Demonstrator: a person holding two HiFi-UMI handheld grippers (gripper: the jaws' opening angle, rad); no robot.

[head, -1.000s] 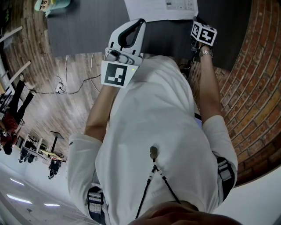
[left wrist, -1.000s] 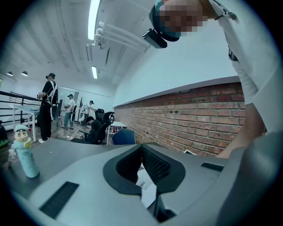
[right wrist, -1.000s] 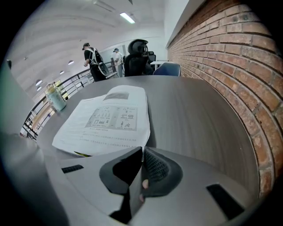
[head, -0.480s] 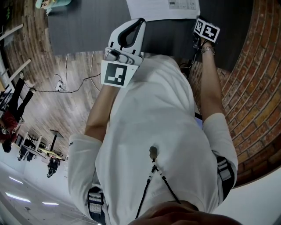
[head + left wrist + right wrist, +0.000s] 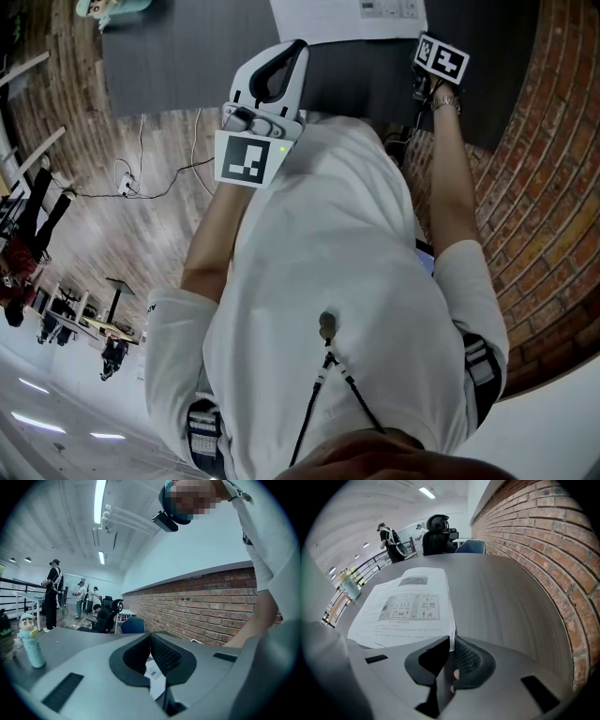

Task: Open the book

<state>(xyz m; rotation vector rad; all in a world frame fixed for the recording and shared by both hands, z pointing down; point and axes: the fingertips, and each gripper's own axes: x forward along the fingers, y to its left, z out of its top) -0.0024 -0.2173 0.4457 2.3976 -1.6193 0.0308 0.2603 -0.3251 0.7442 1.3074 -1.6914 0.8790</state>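
Right claw (image 5: pixel 451 641) pinches the flat white book (image 5: pixel 405 604) by a thin page.

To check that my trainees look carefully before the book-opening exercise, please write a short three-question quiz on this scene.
1. True or false: the right claw is shut on the edge of the book.
2. In the right gripper view, what runs along the right side of the table? A) a window B) a brick wall C) a shelf
3. Fill in: the bottle with the cartoon figure on top stands on the ____.

Key: 1 true; 2 B; 3 table.
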